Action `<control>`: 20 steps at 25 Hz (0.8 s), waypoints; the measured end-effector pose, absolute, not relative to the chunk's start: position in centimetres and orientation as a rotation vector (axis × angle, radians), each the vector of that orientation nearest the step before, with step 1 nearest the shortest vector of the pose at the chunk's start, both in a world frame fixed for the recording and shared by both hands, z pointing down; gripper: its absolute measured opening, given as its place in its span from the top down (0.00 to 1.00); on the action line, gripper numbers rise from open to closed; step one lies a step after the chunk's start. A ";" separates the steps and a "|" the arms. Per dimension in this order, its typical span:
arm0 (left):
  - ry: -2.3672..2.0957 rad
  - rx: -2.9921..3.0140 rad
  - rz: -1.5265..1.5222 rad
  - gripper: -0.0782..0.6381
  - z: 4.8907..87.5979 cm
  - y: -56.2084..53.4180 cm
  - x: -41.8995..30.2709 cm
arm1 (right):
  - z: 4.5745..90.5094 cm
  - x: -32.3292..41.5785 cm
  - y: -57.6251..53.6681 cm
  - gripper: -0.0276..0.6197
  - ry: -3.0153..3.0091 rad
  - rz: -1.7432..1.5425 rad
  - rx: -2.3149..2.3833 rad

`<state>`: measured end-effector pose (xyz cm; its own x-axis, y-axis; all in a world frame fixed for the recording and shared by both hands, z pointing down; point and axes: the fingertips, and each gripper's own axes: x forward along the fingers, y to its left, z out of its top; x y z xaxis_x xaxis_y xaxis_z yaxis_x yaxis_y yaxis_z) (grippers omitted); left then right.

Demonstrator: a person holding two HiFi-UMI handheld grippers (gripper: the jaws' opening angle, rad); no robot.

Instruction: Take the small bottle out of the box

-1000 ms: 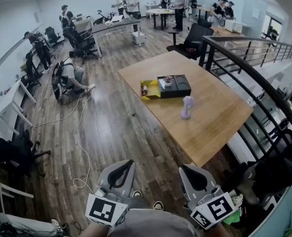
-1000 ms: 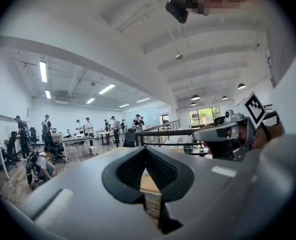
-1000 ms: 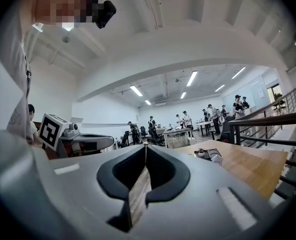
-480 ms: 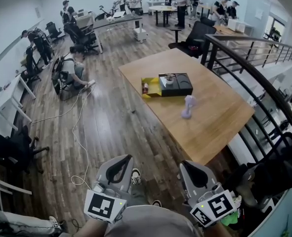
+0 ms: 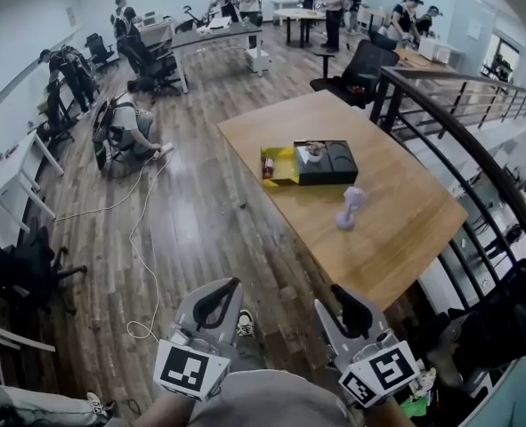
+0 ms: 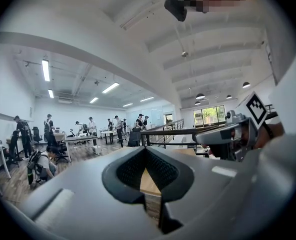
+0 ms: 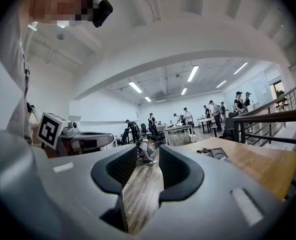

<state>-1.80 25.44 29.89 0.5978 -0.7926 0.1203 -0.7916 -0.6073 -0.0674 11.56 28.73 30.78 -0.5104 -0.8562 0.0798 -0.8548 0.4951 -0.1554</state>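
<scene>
A black box [image 5: 325,161] with a yellow flap lies open on the wooden table [image 5: 387,238], well ahead of both grippers. A small pale thing [image 5: 314,151] sits inside it, too small to tell whether it is the bottle. A lavender object [image 5: 350,207] stands on the table nearer to me. My left gripper [image 5: 233,286] is held low by my body, shut and empty. My right gripper [image 5: 335,295] is beside it, its jaws opening with nothing between them. In the right gripper view the box [image 7: 214,153] shows far off on the table.
A black metal railing [image 5: 476,163] runs along the table's right side. A white cable [image 5: 142,238] trails over the wooden floor at the left. Several people, desks and office chairs [image 5: 147,60] fill the far part of the room.
The right gripper's jaws have parted; they were together before. Both grippers stay low by my body. The table and box have shifted slightly right and down in the head view.
</scene>
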 end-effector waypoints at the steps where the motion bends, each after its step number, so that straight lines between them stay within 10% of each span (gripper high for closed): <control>1: 1.393 -2.802 -0.219 0.89 29.9 24.4 -2.1 | 30.9 11.4 27.7 0.77 2.710 -0.282 -1.555; 20: 1.312 -2.868 -0.260 0.89 30.4 0.8 -10.3 | 33.9 4.2 3.5 0.77 2.673 -0.533 -1.696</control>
<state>-10.26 0.75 30.42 0.6430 -0.7494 0.1581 -0.7531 -0.6562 -0.0474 4.24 3.51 33.91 -0.4399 -0.8675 0.2322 -0.8903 0.3873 -0.2397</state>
